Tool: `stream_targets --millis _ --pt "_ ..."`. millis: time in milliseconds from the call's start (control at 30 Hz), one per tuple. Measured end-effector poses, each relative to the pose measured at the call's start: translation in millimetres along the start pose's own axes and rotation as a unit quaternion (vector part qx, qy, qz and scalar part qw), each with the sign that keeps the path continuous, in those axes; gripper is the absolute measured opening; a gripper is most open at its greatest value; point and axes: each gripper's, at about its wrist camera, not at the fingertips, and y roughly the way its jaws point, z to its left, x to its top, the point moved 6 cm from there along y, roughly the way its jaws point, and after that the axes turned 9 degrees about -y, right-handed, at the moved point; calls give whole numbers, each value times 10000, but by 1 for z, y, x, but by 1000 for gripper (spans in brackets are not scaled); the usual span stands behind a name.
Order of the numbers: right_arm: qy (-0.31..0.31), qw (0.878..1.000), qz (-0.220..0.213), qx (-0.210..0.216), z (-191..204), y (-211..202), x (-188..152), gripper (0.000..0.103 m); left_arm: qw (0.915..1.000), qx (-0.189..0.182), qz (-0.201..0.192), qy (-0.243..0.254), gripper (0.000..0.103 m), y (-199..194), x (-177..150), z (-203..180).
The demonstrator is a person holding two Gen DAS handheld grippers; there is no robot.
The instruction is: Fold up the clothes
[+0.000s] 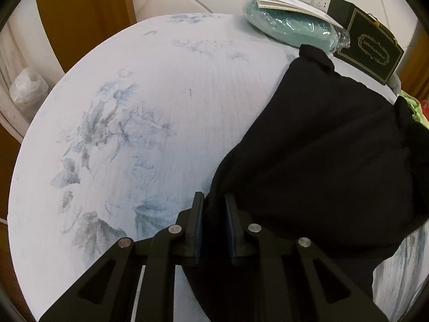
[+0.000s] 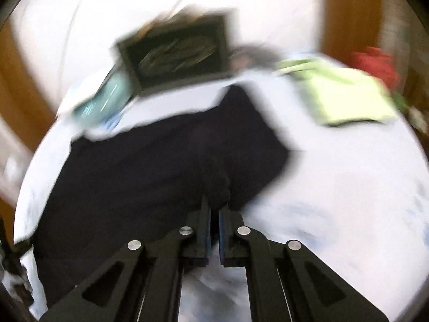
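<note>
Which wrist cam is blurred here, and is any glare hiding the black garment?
Left wrist view: sharp, with fisheye bending of the floral bedsheet; the black garment reads as flat black, no glare. Right wrist view: heavy motion blur smears the dark box and green cloth; only the tongs stay crisp.

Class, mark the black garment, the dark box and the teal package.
black garment [image 1: 321, 147]: left wrist view, middle of the cloth.
dark box [image 1: 371, 51]: left wrist view, front face.
teal package [image 1: 289, 30]: left wrist view, plastic wrap.
</note>
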Motion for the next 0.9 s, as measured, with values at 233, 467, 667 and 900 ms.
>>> stream_targets --millis 233,467,667,900 --pt "1398 9819 886 -916 -110 -54 -139 3 9987 -226 351 301 12 -5 -17 -22" --pt "1831 9720 1344 -594 -126 -27 -188 35 9988 -351 276 194 58 -32 -19 -21" --pt "1881 9757 959 -582 -146 -48 -177 51 9977 -603 323 3 64 -56 -46 -14" --pt "1804 9760 1159 -374 -143 -37 -192 55 9926 -913 800 87 64 -50 -99 -51"
